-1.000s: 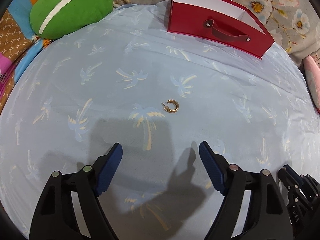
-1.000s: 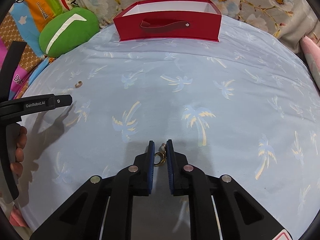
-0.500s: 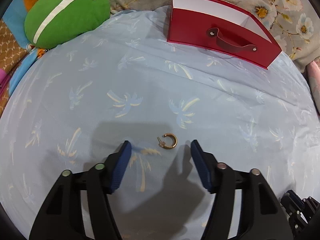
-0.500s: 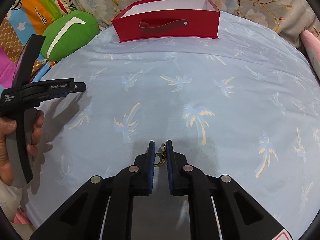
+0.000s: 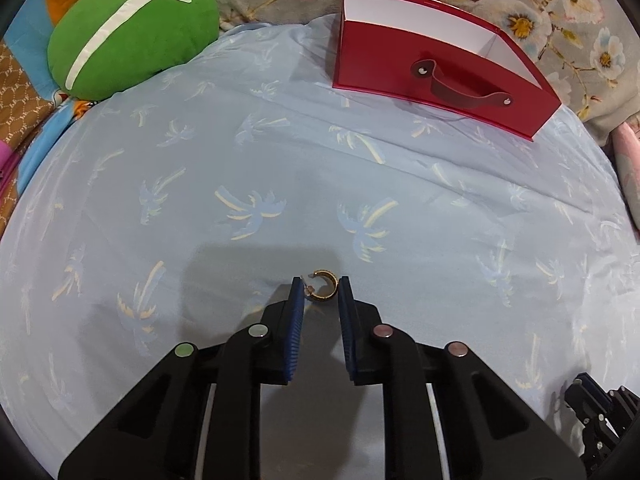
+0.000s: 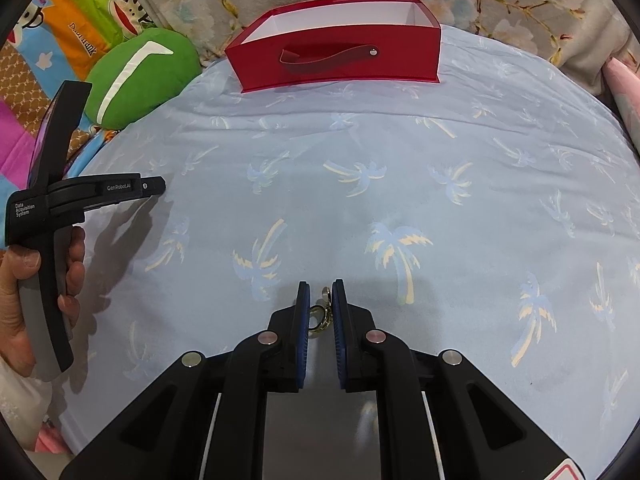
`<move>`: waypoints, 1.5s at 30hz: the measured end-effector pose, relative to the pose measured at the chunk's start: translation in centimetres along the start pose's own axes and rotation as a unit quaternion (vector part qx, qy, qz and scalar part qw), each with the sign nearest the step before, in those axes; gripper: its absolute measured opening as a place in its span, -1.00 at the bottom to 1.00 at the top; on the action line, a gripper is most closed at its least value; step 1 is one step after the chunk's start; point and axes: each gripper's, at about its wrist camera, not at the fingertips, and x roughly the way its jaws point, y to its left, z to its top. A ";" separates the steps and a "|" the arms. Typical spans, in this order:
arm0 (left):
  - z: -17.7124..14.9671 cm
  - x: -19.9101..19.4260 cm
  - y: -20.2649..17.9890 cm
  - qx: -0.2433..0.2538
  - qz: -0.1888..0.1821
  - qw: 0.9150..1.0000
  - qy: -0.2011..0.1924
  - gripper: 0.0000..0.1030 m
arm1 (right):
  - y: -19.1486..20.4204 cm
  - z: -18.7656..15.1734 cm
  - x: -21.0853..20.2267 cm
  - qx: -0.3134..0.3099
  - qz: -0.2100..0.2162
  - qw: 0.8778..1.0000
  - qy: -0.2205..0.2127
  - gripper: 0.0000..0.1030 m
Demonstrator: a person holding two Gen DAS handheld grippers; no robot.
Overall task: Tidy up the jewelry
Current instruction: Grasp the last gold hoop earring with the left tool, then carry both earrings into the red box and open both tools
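A gold hoop earring [image 5: 323, 289] lies on the pale blue palm-print sheet [image 5: 280, 160], between the blue pads of my left gripper [image 5: 320, 290]. Its jaws are closing, and both pads touch the hoop's sides. My right gripper [image 6: 320, 300] is shut on a second gold earring [image 6: 319, 316], held just above the sheet [image 6: 440, 200]. An open red box [image 5: 440, 68] with a strap handle stands at the far edge. In the right wrist view the box [image 6: 340, 64] is straight ahead. There my left gripper [image 6: 158, 186] shows side-on at the left, held by a hand [image 6: 24, 304].
A green cushion [image 5: 128, 32] sits at the far left beside colourful printed fabric. Floral bedding [image 5: 560, 8] rises behind the box. A pink item [image 5: 628, 168] lies at the right edge. The sheet between the grippers and the box is wide and flat.
My left gripper moved forward over the hoop earring, and its jaws went from wide apart to closed against it. The right gripper stayed put with its earring.
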 end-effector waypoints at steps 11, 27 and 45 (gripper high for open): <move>2.7 -5.4 -1.0 0.009 -0.034 0.998 -0.046 -0.68 | 0.4 3.8 -2.9 -0.013 0.013 0.999 -0.048 -0.80; 23.4 -8.3 -7.3 0.066 -0.036 0.979 -0.189 -0.68 | -1.6 28.4 -3.9 -0.052 0.018 0.980 -0.191 -0.80; 34.3 10.7 -11.2 0.074 -0.002 0.990 -0.119 -0.67 | -7.7 40.8 15.4 0.006 -0.018 0.995 -0.095 -0.80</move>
